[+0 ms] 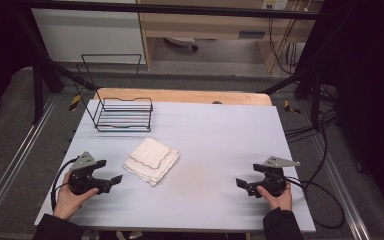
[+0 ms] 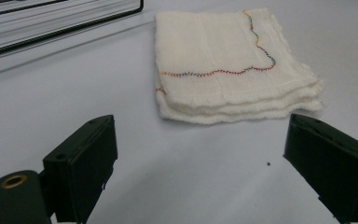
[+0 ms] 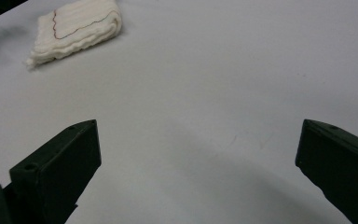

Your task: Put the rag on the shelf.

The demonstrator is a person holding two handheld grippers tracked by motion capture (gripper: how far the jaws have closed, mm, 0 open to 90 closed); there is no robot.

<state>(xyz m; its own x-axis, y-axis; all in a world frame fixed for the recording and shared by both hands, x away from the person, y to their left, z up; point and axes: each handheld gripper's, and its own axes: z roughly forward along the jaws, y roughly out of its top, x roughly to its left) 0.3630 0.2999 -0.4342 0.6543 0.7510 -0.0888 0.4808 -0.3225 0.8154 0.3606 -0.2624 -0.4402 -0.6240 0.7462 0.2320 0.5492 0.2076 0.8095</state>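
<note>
Your left gripper (image 1: 111, 183) rests at the near left of the grey table (image 1: 220, 130), jaws spread wide with nothing between them, pointing toward the folded white cloth (image 1: 151, 160) that lies just beyond its tips. Your right gripper (image 1: 241, 186) sits at the near right, jaws equally wide apart and empty, well apart from the cloth. In the left gripper view the cloth (image 2: 228, 65) lies flat in stacked layers, with a wavy line of multicoloured stitching along its top edge; it bears no readable lettering. Behind it, at the far left of the table, stands a black wire rack (image 1: 122, 114).
</note>
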